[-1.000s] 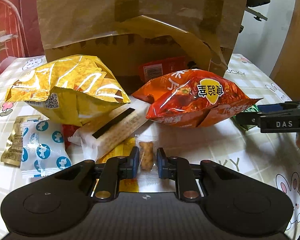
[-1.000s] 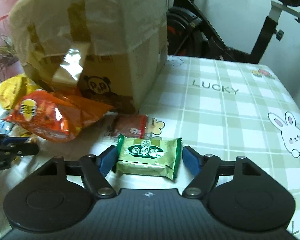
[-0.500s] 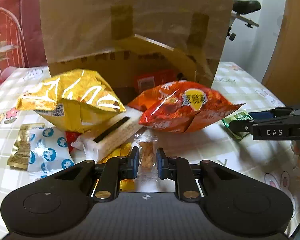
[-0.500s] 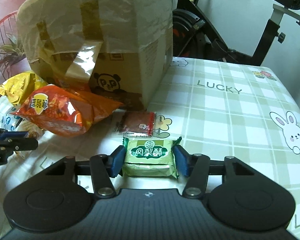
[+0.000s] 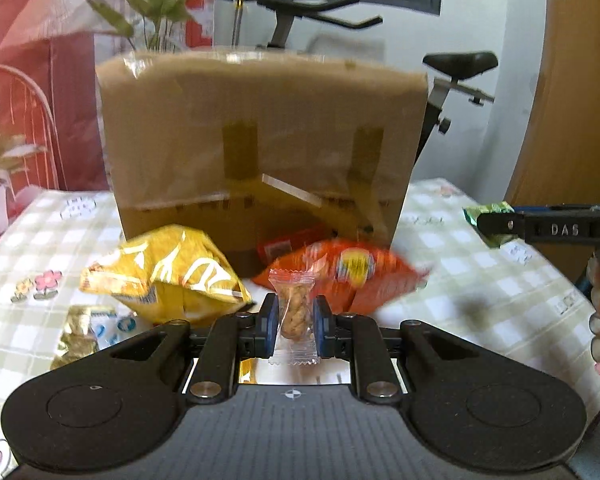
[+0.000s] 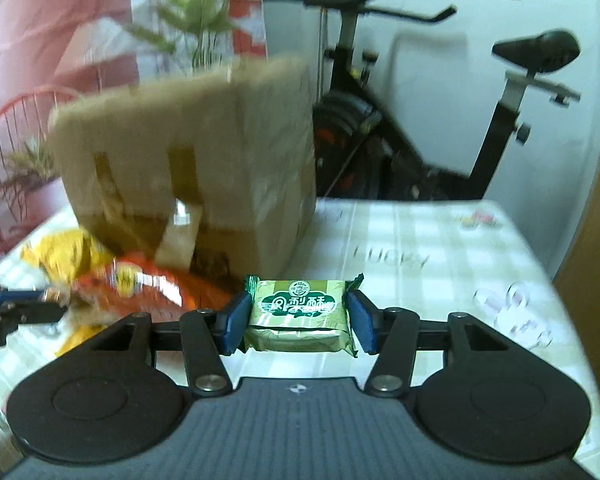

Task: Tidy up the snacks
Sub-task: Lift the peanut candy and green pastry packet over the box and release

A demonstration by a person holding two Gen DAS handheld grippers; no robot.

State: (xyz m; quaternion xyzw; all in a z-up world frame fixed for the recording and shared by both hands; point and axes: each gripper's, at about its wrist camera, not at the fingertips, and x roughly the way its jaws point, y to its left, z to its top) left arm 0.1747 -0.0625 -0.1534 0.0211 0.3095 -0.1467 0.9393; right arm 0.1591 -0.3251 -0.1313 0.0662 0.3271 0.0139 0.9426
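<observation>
My left gripper is shut on a small clear packet with a brown twisted snack and holds it above the table. My right gripper is shut on a green pastry packet, also lifted; it shows at the right of the left wrist view. A big cardboard box stands at the back of the table, seen too in the right wrist view. A yellow chip bag and an orange chip bag lie in front of it.
A gold packet and a blue-dotted white packet lie at the left on the checked tablecloth. A red packet lies by the box. An exercise bike and a red chair stand behind the table.
Both grippers have risen and pulled back from the table, each carrying its packet. The right gripper closed on the green packet over the last second.
</observation>
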